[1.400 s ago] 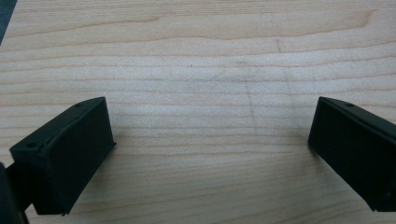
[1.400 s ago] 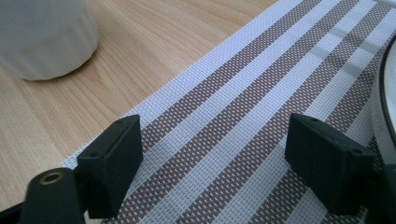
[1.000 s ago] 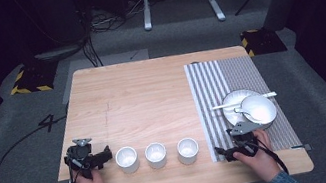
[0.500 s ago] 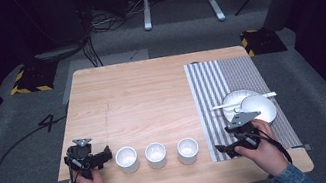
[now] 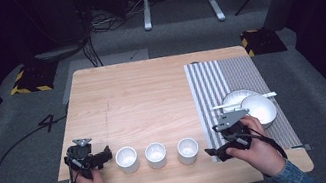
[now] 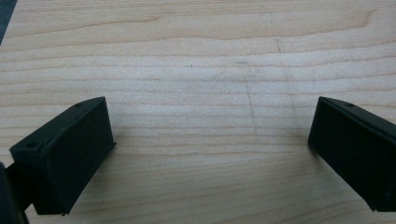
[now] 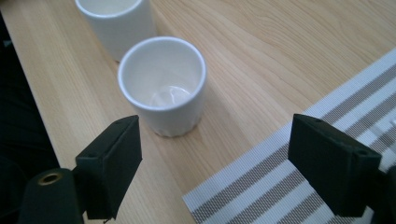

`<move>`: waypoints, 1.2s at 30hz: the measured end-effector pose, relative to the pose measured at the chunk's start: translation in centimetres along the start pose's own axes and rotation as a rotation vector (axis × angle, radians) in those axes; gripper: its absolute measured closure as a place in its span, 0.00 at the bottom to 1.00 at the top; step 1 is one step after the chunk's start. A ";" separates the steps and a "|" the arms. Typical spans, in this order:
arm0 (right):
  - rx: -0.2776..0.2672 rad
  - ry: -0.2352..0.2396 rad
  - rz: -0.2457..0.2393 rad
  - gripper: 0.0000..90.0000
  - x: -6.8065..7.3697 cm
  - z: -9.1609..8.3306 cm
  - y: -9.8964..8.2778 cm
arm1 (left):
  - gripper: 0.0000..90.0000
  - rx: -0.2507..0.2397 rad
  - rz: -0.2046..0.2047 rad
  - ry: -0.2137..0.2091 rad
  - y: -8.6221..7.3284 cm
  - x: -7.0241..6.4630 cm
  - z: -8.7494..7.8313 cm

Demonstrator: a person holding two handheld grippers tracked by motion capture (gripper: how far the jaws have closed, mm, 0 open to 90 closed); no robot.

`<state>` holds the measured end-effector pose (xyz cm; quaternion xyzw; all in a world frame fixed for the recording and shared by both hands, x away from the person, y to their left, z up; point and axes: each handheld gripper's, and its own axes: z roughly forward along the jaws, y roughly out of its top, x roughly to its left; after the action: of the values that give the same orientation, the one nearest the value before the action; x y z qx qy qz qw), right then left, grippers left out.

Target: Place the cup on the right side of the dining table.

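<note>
Three white cups stand in a row near the table's front edge: the left cup point(image 5: 127, 159), the middle cup point(image 5: 156, 154) and the right cup point(image 5: 187, 150). My left gripper point(image 5: 107, 155) rests just left of the left cup, open, with bare wood between its jaws point(image 6: 210, 126). My right gripper point(image 5: 213, 142) sits at the striped mat's left edge, open and pointing at the right cup point(image 7: 162, 86). That cup is empty and lies a little ahead of the jaws, apart from them point(image 7: 215, 135). The middle cup point(image 7: 116, 21) shows behind it.
A grey-and-white striped mat point(image 5: 230, 79) covers the table's right side. On it lie a white plate point(image 5: 233, 98), a white bowl point(image 5: 259, 110) and a white spoon point(image 5: 244, 101), just behind my right hand. Cables trail off the table's left side.
My right gripper has swung away from the bowl, leftward and toward the front, and now faces the right cup. The left gripper has stayed put.
</note>
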<state>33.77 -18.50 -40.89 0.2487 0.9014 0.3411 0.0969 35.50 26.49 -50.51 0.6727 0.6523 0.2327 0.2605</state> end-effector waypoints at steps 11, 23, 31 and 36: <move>0.001 0.066 -0.048 0.19 1.6 2.2 2.0 | 0.00 0.000 0.001 0.000 0.0 0.0 0.0; 0.012 0.081 -0.002 0.18 2.0 5.8 2.5 | 0.00 0.000 0.000 0.000 0.0 0.0 0.0; 0.061 0.092 -0.018 0.18 2.4 8.1 2.3 | 0.00 0.000 0.001 0.000 0.0 0.0 0.0; 0.069 0.091 -0.025 0.20 2.6 8.9 2.1 | 0.00 0.001 0.000 0.000 0.0 0.0 0.0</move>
<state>35.43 -10.73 -46.16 0.2247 0.9192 0.3194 0.0512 35.49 26.49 -50.50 0.6729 0.6523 0.2325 0.2602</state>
